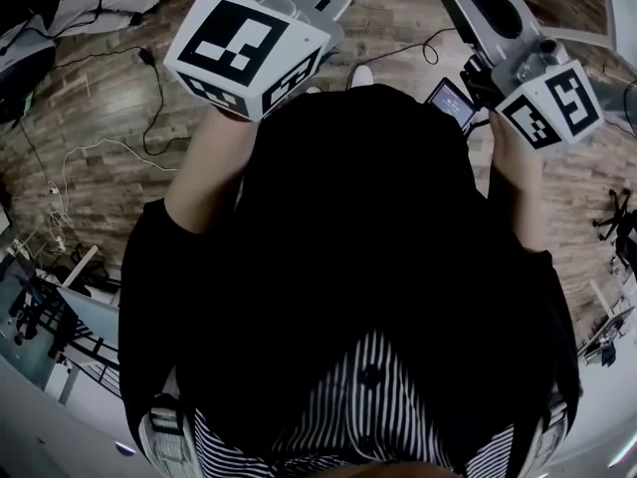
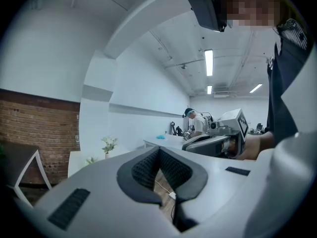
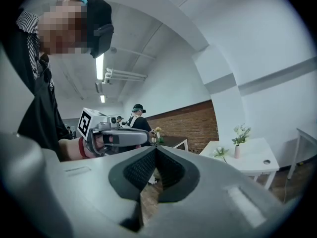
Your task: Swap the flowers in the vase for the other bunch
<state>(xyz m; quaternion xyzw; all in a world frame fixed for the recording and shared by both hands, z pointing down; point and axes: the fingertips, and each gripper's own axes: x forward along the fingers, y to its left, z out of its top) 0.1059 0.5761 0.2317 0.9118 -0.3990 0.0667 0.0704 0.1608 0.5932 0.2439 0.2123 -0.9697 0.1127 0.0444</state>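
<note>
The left gripper (image 2: 159,149) and right gripper (image 3: 156,148) were both pinched together on nothing. They were well apart from the white table (image 3: 257,158), where the vase (image 3: 237,151) stood with its flowers (image 3: 240,133) and the other bunch (image 3: 221,153) lay beside it. I reckoned a hurried reach could tip that slim vase.

Wood-plank floor (image 1: 90,182) with loose cables (image 1: 105,145) strewn across it. White walls (image 2: 143,88) and a white ceiling with strip lights (image 2: 208,62). One side has a brick wall (image 3: 188,125), white above. White table (image 3: 250,155) against the white wall, dark table (image 3: 171,141) by the brick. Long white bench (image 2: 163,142) further back, person (image 2: 197,123) standing at it.
</note>
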